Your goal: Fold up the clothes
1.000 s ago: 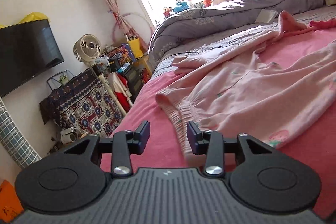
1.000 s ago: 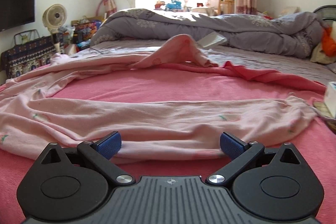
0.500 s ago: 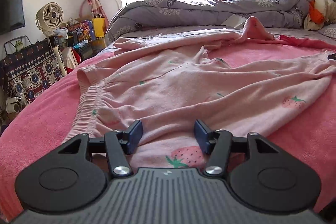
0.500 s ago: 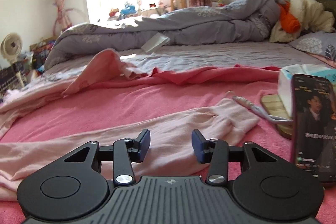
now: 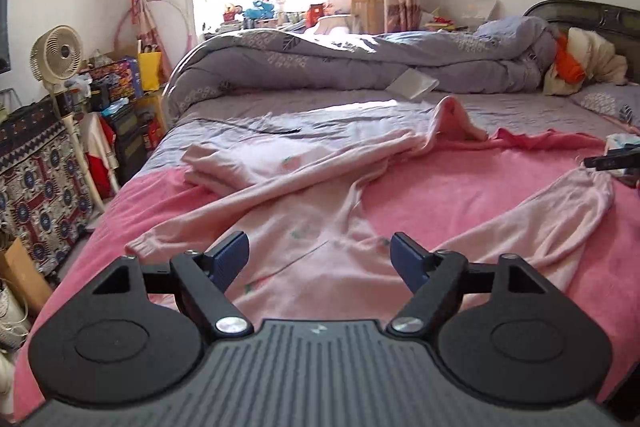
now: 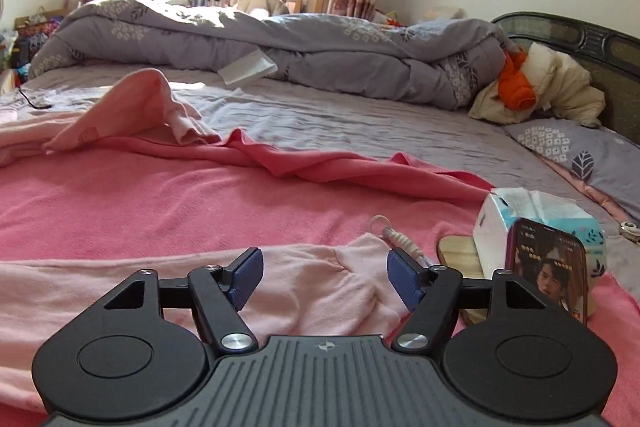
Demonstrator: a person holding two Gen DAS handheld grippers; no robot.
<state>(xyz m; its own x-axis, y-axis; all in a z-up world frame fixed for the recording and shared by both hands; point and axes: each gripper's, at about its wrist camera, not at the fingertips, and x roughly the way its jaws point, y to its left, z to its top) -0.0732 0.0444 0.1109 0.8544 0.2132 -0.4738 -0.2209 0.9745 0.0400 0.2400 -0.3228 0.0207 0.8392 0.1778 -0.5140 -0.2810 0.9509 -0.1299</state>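
While tongs (image 6: 324, 277) gape, trouser cuff (image 6: 360, 259) nears phone (image 6: 548, 271).

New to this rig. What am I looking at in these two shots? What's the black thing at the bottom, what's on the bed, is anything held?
There is no robot here. A person holds a hand tool with two jaws in each hand, and each tool carries a wide-angle camera looking forward along its jaws. The black shape at the bottom of each picture is that tool.

One picture comes from the left gripper, the other from the right gripper. Both have their jaws open and hold nothing.

On the bed, a pink blanket covers the near side. Light pink pajama pants lie spread on it; the right gripper is at one leg end. A grey quilt is bunched at the far side. A phone leans on a tissue pack at the right.
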